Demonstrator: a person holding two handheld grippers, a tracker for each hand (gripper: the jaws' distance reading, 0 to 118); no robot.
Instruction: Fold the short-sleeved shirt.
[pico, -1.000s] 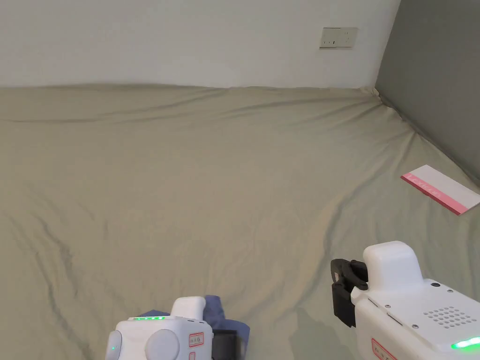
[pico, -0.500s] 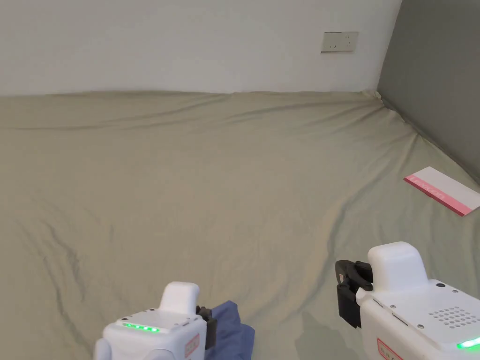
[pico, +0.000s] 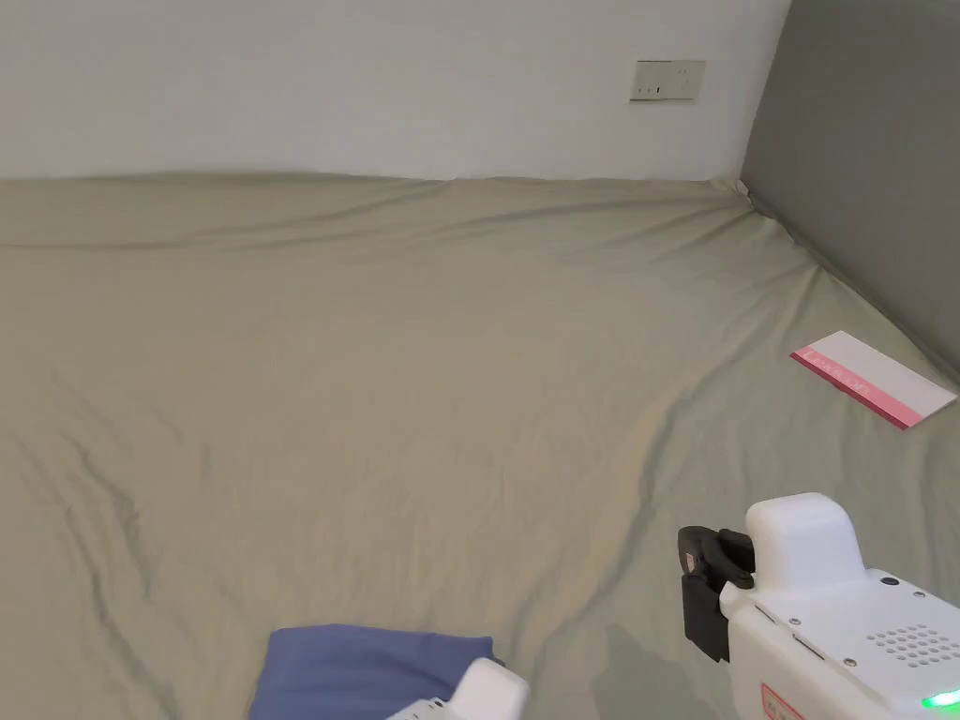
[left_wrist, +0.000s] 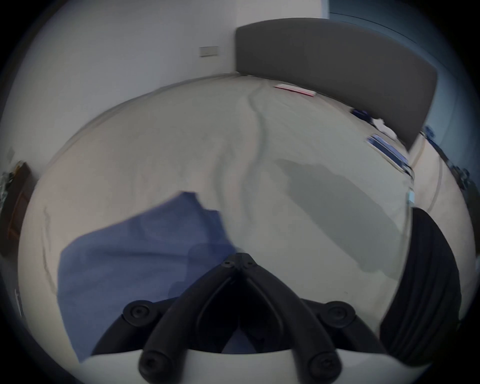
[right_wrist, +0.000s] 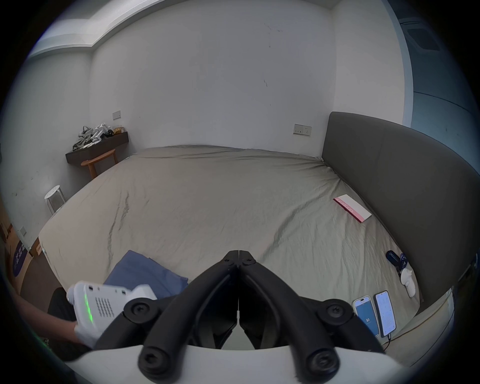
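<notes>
Shirt (pico: 370, 667), blue and folded compact, is lying at the bed's (pico: 422, 375) near edge, apparently already set down finished. Left tool (left_wrist: 240, 261) and right tool (right_wrist: 238, 256) are both hovering pressed together, empty. Farther off, a pink-edged envelope (pico: 877, 378) is resting by the headboard (pico: 862, 150).

The head view looked down and across the bed (pico: 422, 375) toward the wall, from the near edge. The left gripper view sat low and close over the shirt (left_wrist: 135, 254), tilted, facing the headboard (left_wrist: 337, 72) beyond its claw (left_wrist: 240, 259). The right gripper view rode higher, level, facing the wall past its claw (right_wrist: 238, 256). All three shared the shirt, the sheet and the card (right_wrist: 352, 207).
</notes>
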